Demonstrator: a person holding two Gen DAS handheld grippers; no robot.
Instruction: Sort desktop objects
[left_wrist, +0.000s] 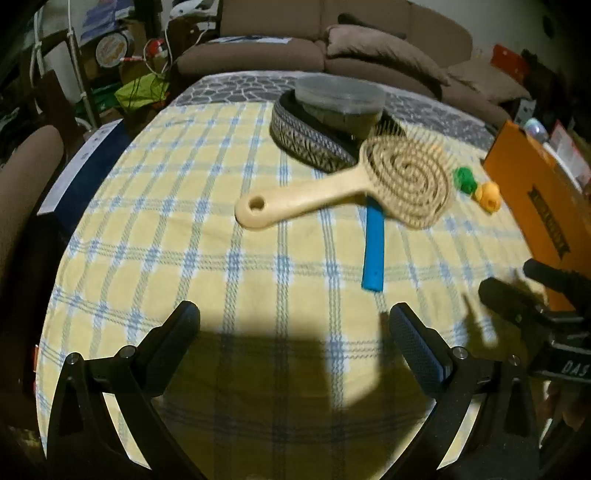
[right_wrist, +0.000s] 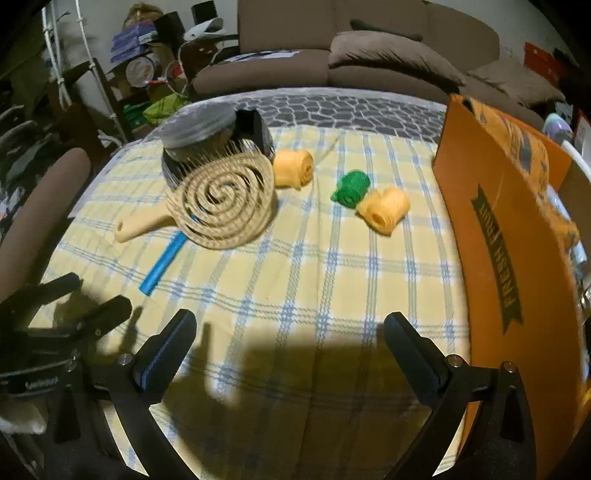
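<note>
Your left gripper (left_wrist: 293, 345) and right gripper (right_wrist: 290, 354) both hover with fingers spread, holding nothing. The beige hairbrush (right_wrist: 221, 201) with a spiral head lies toward the far edge of the checked surface (right_wrist: 314, 295), its head over a blue stick (right_wrist: 164, 264), against a round container (right_wrist: 201, 129). Yarn rolls (right_wrist: 384, 208) lie nearer the orange box (right_wrist: 491, 236).

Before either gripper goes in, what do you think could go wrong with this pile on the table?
The hairbrush leans on the round tin and covers one end of the blue stick; pulling the stick may tip it. The yarn rolls could roll when nudged. The tablecloth may bunch under a finger.
</note>
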